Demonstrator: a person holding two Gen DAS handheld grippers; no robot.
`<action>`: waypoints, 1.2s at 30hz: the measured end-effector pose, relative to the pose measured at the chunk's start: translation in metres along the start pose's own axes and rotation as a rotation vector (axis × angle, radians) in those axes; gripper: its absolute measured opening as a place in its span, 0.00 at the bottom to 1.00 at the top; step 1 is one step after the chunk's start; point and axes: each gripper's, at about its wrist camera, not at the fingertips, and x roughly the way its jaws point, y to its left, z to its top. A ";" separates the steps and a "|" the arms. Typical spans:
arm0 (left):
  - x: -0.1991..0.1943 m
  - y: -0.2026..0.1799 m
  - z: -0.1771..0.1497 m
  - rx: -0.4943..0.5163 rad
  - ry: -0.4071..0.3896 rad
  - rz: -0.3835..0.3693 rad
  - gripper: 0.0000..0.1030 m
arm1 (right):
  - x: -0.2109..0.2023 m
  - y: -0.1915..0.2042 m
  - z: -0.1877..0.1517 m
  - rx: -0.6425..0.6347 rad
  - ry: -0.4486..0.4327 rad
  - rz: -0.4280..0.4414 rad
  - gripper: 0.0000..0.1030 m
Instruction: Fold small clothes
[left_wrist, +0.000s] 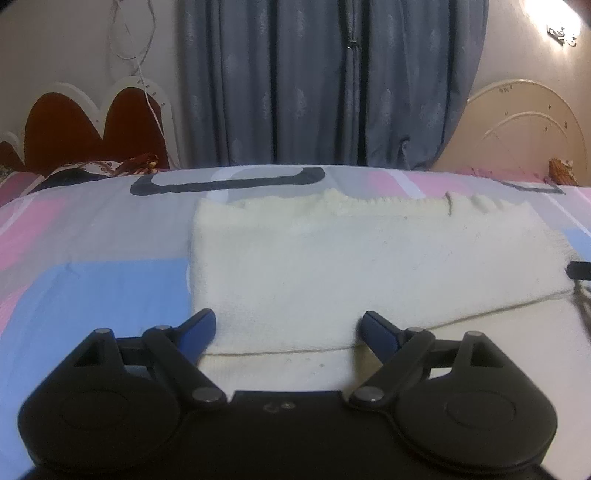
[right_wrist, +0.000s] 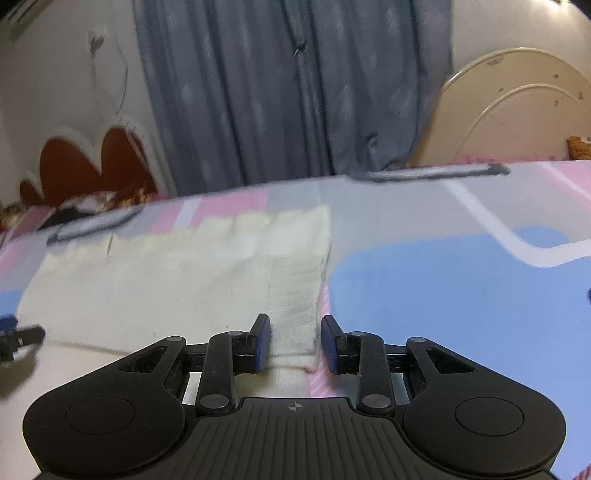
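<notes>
Left gripper (left_wrist: 286, 328): jaws wide apart, straddling the near folded edge of the cream knit garment (left_wrist: 369, 258), pads clear of it. Garment: flat on the patterned bedsheet (left_wrist: 92, 288). Right gripper (right_wrist: 295, 341): jaws narrowed around the garment's right corner, not clamped.

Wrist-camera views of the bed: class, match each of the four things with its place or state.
Things
1. curtain
2. knitted garment
3. left gripper
4. right gripper

Places or states
A. a narrow strip of cream fabric lies between its fingers
B. hangs grey-blue at the back
C. jaws spread wide over a folded cream edge
D. lies flat on the patterned sheet

Pairs: 1-B, 2-D, 3-C, 4-A
</notes>
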 end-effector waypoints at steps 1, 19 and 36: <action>0.000 0.001 0.000 0.005 0.002 0.002 0.84 | -0.004 0.002 0.001 -0.015 -0.007 0.004 0.09; -0.007 0.010 -0.003 -0.035 -0.024 0.004 0.82 | -0.010 0.005 0.001 -0.082 0.005 0.000 0.05; -0.001 -0.008 0.011 0.021 0.033 -0.024 0.83 | -0.013 -0.008 -0.005 -0.004 0.057 -0.039 0.24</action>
